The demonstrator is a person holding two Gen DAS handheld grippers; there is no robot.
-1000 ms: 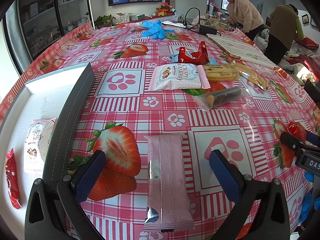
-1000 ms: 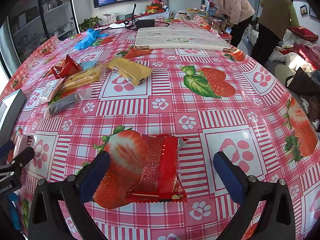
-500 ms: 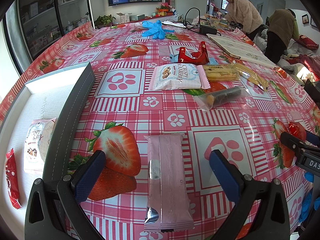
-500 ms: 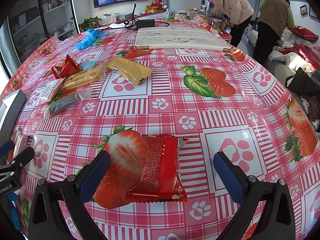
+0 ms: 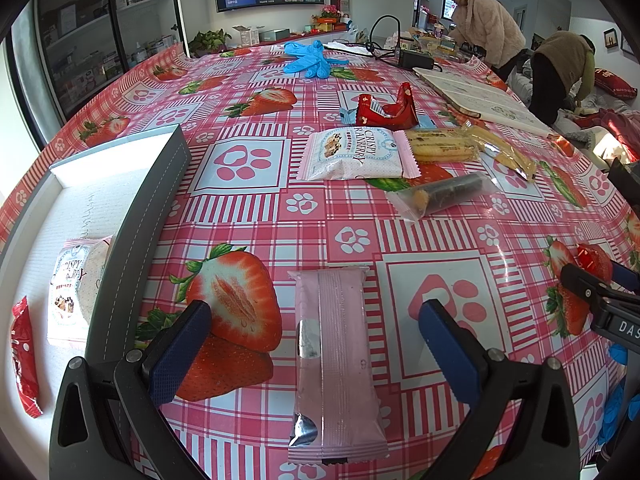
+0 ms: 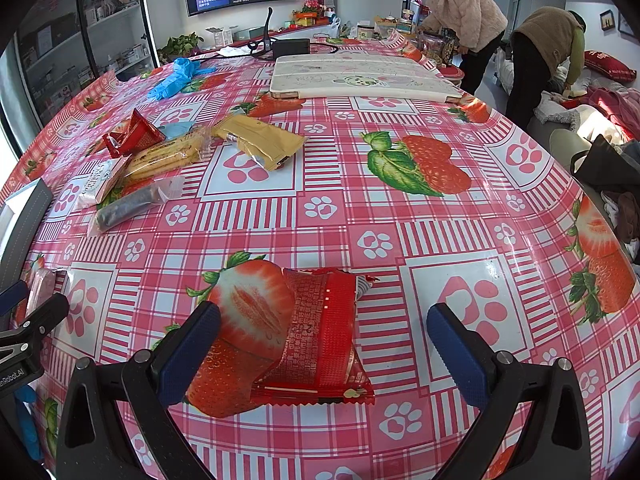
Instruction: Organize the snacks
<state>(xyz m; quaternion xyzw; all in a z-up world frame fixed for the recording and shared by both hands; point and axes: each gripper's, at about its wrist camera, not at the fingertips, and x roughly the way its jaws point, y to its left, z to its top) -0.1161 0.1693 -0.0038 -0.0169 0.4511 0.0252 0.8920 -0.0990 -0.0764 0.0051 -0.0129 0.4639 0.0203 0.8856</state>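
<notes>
My left gripper is open and straddles a long pink snack packet lying on the strawberry tablecloth. My right gripper is open and straddles a red snack packet. A white tray with a grey rim sits at the left and holds a Crispy Cranberry packet and a red packet. More snacks lie further back: a white cranberry packet, a dark roll in clear wrap, yellow biscuit packs and a red packet.
Blue gloves lie at the far side of the table. A white folded board and a black charger with cable lie at the back. Two people stand at the far right. The table edge drops off at the right.
</notes>
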